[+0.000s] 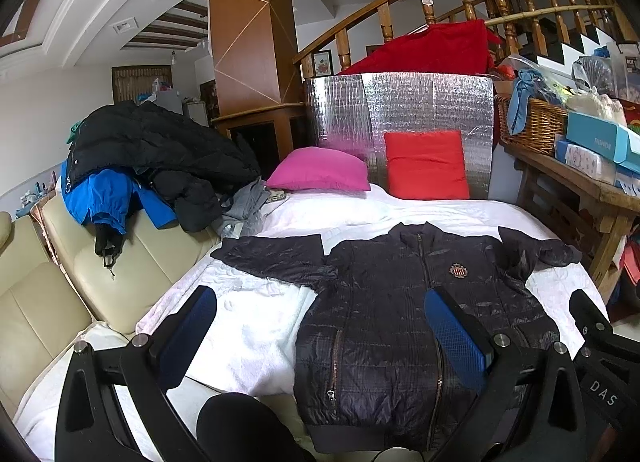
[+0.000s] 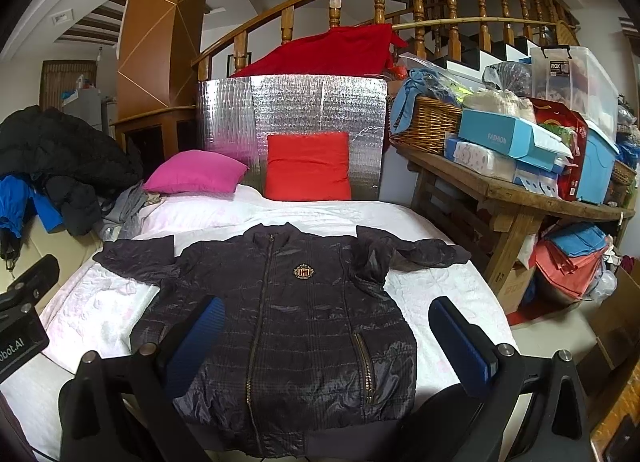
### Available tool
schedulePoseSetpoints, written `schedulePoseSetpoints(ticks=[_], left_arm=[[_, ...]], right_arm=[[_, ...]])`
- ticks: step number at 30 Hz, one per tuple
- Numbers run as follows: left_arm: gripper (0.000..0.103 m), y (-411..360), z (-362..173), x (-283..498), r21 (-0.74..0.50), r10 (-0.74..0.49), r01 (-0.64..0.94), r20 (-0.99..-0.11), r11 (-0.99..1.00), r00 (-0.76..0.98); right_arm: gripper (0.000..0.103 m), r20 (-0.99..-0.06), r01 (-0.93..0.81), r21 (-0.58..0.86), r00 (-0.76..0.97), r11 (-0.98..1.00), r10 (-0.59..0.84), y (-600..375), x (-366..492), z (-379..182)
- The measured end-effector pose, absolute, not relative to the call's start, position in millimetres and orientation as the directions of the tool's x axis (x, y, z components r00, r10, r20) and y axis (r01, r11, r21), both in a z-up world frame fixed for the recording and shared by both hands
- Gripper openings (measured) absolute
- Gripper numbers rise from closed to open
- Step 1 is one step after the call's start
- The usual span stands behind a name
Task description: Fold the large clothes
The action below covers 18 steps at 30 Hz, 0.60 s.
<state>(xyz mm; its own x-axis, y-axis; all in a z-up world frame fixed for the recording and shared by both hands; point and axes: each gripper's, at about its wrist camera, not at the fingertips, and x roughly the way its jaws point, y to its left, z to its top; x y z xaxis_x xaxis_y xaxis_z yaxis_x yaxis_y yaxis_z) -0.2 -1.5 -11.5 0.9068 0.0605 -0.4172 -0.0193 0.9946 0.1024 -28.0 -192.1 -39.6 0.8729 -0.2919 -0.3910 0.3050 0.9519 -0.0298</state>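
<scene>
A dark navy quilted jacket (image 1: 400, 322) with a chest crest lies face up and zipped on the white bed cover (image 1: 256, 326). Its left sleeve is spread flat; its right sleeve is crumpled. It also shows in the right wrist view (image 2: 304, 322). My left gripper (image 1: 320, 326) is open and empty, held above the jacket's lower left part. My right gripper (image 2: 326, 334) is open and empty, held above the jacket's hem area. The right gripper's body shows at the left wrist view's right edge (image 1: 600, 346).
A pink pillow (image 2: 196, 173) and a red pillow (image 2: 308, 166) lie at the bed's head by a silver foil panel (image 2: 296, 106). A pile of black and blue coats (image 1: 148, 158) sits on a cream sofa (image 1: 48, 294) on the left. A cluttered wooden table (image 2: 520, 198) stands on the right.
</scene>
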Motion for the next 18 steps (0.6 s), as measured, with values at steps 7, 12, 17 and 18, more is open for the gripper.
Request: schedulePoseSetpoints(ticks=[7, 12, 17, 18], left_arm=[[0.103, -1, -27, 30, 0.058, -0.001, 0.033, -0.488, 0.998, 0.873], [0.103, -3, -62, 96, -0.011, -0.073, 0.085, -0.623, 0.996, 0.779], [0.103, -7, -99, 175, -0.022, -0.042, 0.038, -0.712, 0.999, 0.701], [0.103, -8, -103, 190, -0.031, -0.037, 0.022, -0.715, 0.999, 0.698]], right_arm=[[0.103, -0.435, 0.309, -0.038, 0.851, 0.950, -0.294, -199, -14, -47], [0.103, -0.474, 0.303, 0.006, 0.840, 0.953, -0.264, -233, 16, -60], [0.103, -0.532, 0.344, 0.134, 0.816, 0.929, -0.225, -303, 59, -81], [0.103, -0.541, 0.361, 0.174, 0.813, 0.916, -0.218, -324, 69, -87]])
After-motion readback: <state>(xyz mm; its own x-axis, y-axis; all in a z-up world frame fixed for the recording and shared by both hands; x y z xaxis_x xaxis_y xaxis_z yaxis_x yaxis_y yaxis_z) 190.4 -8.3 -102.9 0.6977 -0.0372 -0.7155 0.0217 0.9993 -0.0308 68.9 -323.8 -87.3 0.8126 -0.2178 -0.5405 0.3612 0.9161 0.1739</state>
